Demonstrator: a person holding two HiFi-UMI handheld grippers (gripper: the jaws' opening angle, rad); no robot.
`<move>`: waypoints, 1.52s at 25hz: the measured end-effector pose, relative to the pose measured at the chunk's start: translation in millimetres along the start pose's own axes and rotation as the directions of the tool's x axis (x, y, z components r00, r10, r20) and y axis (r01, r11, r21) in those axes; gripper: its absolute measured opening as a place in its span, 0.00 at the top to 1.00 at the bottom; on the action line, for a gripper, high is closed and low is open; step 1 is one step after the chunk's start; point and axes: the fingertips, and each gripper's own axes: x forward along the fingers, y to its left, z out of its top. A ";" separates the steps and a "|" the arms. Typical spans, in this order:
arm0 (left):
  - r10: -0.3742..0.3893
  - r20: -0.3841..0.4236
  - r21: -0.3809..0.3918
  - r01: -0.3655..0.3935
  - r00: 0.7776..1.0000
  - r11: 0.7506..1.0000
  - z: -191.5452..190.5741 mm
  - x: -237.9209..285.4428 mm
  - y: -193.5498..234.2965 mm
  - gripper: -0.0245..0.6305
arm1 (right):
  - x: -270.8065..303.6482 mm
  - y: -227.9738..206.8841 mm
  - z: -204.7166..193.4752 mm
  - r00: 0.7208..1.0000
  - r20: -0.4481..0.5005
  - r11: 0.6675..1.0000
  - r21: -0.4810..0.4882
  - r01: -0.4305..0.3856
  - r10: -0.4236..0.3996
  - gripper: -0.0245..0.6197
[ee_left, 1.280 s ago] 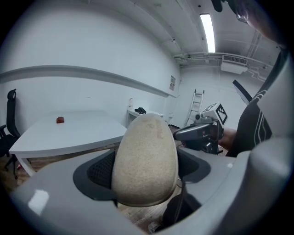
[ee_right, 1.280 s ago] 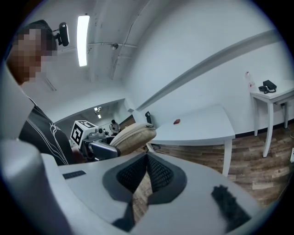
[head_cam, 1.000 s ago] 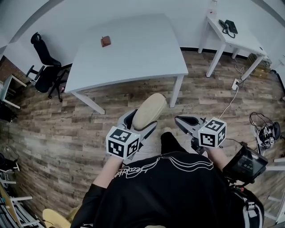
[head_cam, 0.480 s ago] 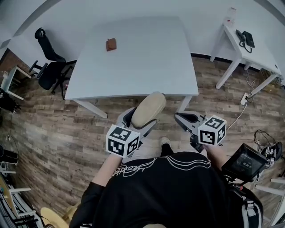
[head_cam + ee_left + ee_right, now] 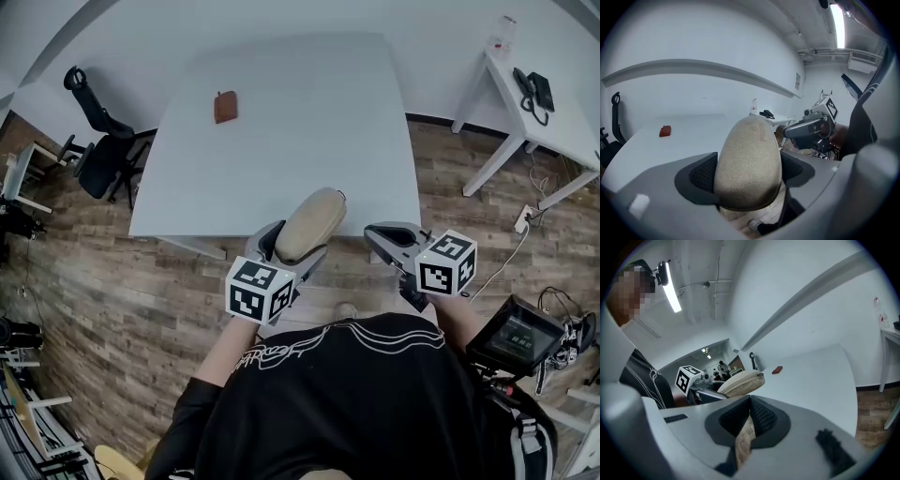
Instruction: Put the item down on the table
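A beige oval pouch (image 5: 309,225) sits lengthwise between the jaws of my left gripper (image 5: 298,246), which is shut on it and holds it in the air just past the near edge of the white table (image 5: 281,141). In the left gripper view the pouch (image 5: 749,164) fills the gap between the dark pads. My right gripper (image 5: 377,234) hovers to its right at the same height, shut with nothing in it; its pads (image 5: 759,416) meet at the tip. A small red-brown thing (image 5: 225,106) lies on the far left of the table.
A black office chair (image 5: 94,141) stands left of the table. A small white side table (image 5: 553,112) with a phone is at the right. A screen device (image 5: 516,342) hangs at the person's right side. Wood floor lies below.
The person has stepped toward the table, so its near edge now lies under the gripper tips. Both grippers keep their pose, and the grip on the pouch is unchanged.
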 end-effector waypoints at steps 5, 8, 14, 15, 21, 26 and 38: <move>0.037 -0.002 0.018 -0.037 0.999 0.999 17.4 33.6 22.8 0.35 | 7.4 -33.9 16.2 1.000 -0.013 1.000 -0.005 -0.002 0.002 0.95; 0.060 -0.022 0.039 -0.059 0.998 0.997 24.3 50.9 35.3 0.35 | 11.6 -47.5 24.9 1.000 -0.016 1.000 0.000 -0.010 0.010 0.95; 0.097 -0.027 0.079 -0.095 0.995 0.992 40.6 84.9 65.5 0.35 | 22.9 -73.0 34.9 0.999 -0.034 1.000 0.000 -0.012 0.012 0.95; 0.098 -0.030 0.080 -0.095 0.995 0.992 41.5 91.0 70.1 0.35 | 25.2 -76.5 34.5 0.999 -0.038 1.000 0.003 -0.012 0.012 0.95; 0.129 -0.064 0.098 -0.122 0.990 0.988 32.9 136.3 106.0 0.35 | 37.7 -92.3 33.9 0.998 -0.065 1.000 0.007 -0.017 0.017 0.95; 0.165 -0.146 0.152 -0.142 0.975 0.978 0.2 172.2 133.8 0.35 | 43.6 -99.6 30.8 0.996 -0.085 1.000 0.011 -0.011 0.012 0.95; 0.150 -0.259 0.207 -0.097 0.954 0.973 -56.5 217.7 139.3 0.34 | 44.3 -121.7 14.1 0.994 -0.110 0.997 0.068 0.035 -0.028 0.95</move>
